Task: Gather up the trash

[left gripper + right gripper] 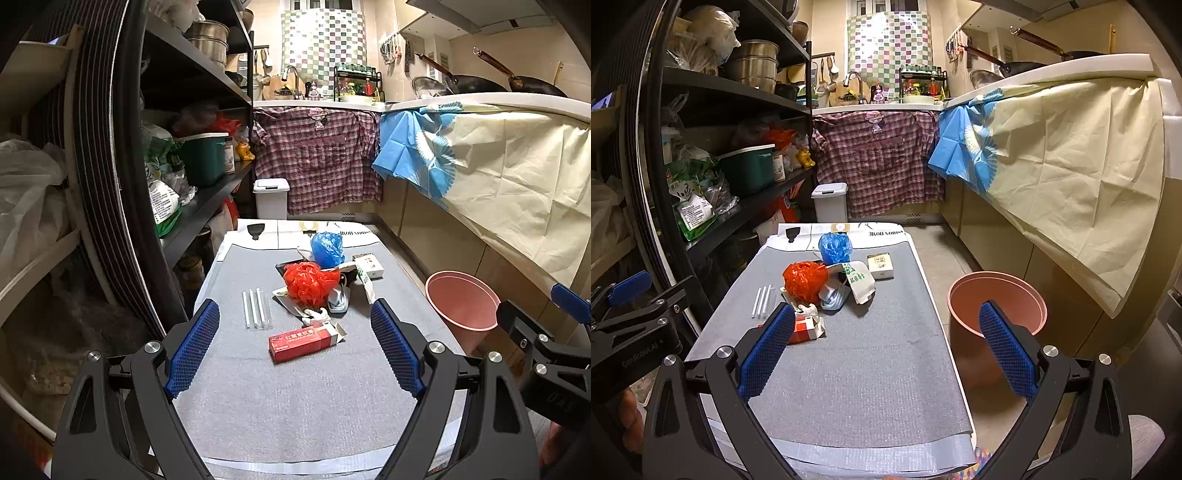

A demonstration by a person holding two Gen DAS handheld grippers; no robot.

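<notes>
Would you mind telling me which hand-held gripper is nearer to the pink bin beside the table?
Right. The right hand-held gripper is open with one finger in front of the pink bin; the left hand-held gripper is open over the table's middle, further left.

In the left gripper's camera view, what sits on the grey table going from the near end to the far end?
Red box → red plastic bag → blue plastic bag. The clear straws lie off to the left, level with the gap between box and red bag.

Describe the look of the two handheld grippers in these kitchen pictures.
Both match: the left gripper and right gripper have black skeletal frames with cut-out arms, silver round bolts, and blue fingers with dotted rubber texture. The left one's body carries white lettering in the right wrist view. No cables show.
</notes>
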